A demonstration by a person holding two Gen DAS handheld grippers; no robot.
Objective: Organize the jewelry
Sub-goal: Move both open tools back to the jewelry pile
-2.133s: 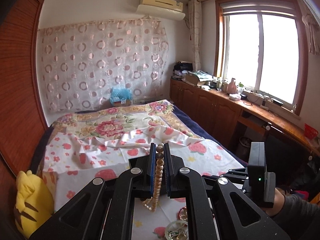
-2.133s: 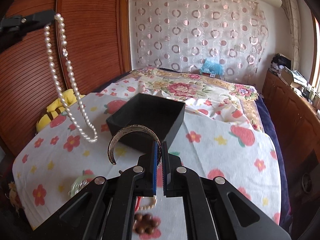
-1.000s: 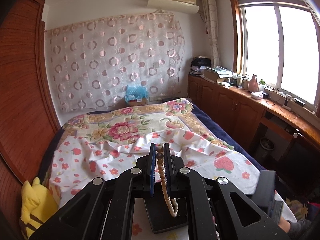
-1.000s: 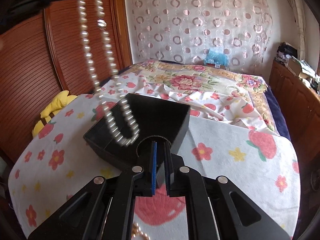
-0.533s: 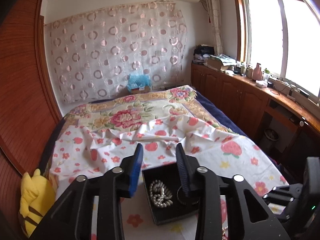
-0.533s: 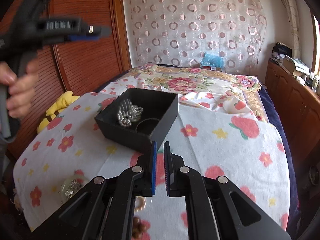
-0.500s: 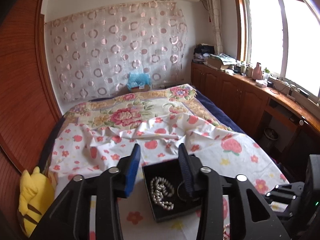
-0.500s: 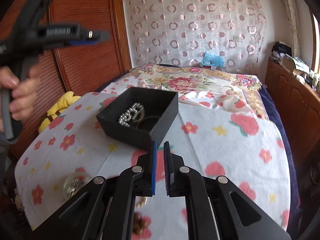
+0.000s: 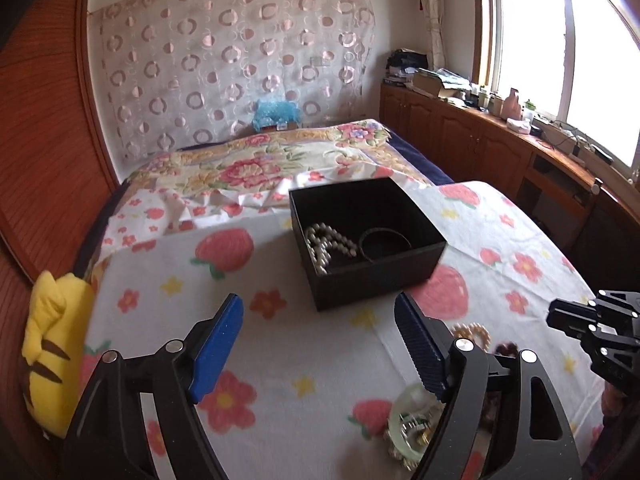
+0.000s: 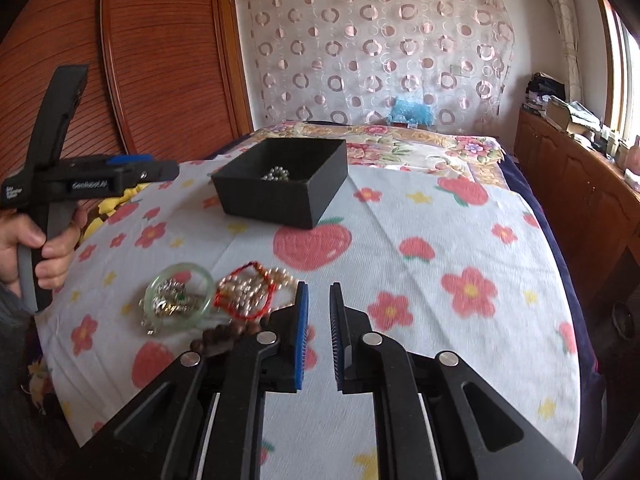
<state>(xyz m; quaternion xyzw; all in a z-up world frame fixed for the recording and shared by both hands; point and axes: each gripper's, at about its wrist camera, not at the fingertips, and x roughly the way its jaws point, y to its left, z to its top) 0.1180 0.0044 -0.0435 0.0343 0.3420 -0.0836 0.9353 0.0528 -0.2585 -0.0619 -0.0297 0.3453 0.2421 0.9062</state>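
A: Where's the jewelry?
B: A pearl necklace (image 9: 329, 249) lies coiled in the black box (image 9: 372, 280) beside a dark bangle (image 9: 385, 237). The box sits on the flowered cloth (image 10: 440, 320).
A: Anything loose?
B: A glass ring dish (image 10: 179, 294) holds what looks like small trinkets; 1 red-corded bead strand (image 10: 248, 290) lies just beside it.
A: The grippers?
B: Left gripper (image 9: 320, 344): jaws wide, holding nothing. Right gripper (image 10: 319, 334): jaws narrowly parted, holding nothing, near the strand.
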